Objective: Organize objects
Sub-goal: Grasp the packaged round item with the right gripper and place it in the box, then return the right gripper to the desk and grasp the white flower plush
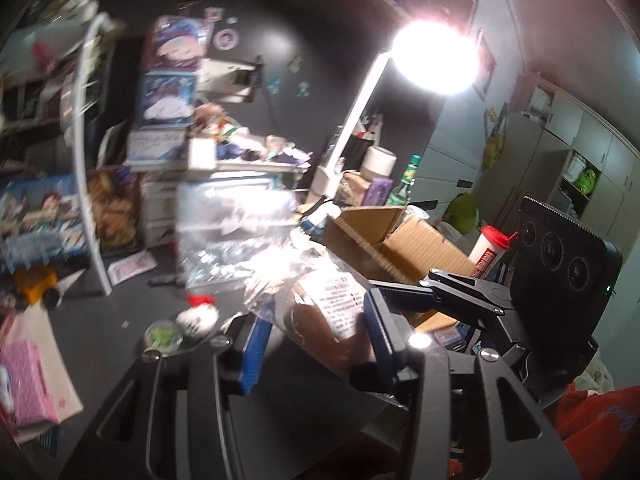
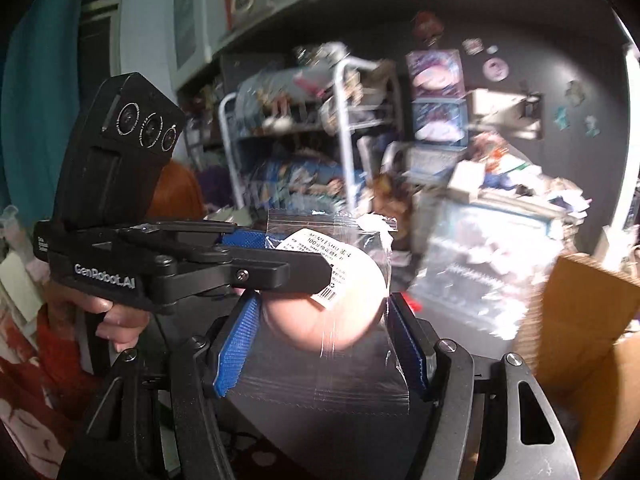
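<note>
Blue-padded jaws of the right gripper [image 2: 320, 344] stand about half open around a clear zip bag with a white label [image 2: 328, 268]. Inside it sits a rounded, skin-coloured sponge [image 2: 332, 312]. Both pads seem to press the bag's sides, so I judge that this gripper holds it. From the left side comes the left gripper [image 2: 296, 256], and its narrow jaws close on the upper part of the same bag. In the left wrist view its own jaws [image 1: 316, 332] have the labelled bag [image 1: 332, 312] between them, though the near pad does not clearly touch.

Beyond the jaws, on the right, an open cardboard box [image 1: 384, 240] stands on the dark desk [image 1: 132, 304]. Further away are a bright lamp [image 1: 436, 56], a white wire rack [image 2: 344, 128] and blurred piles of small items.

As a judgement, the task is at an early stage: one bag is lifted between both grippers and not yet placed, and much clutter is left to sort.
</note>
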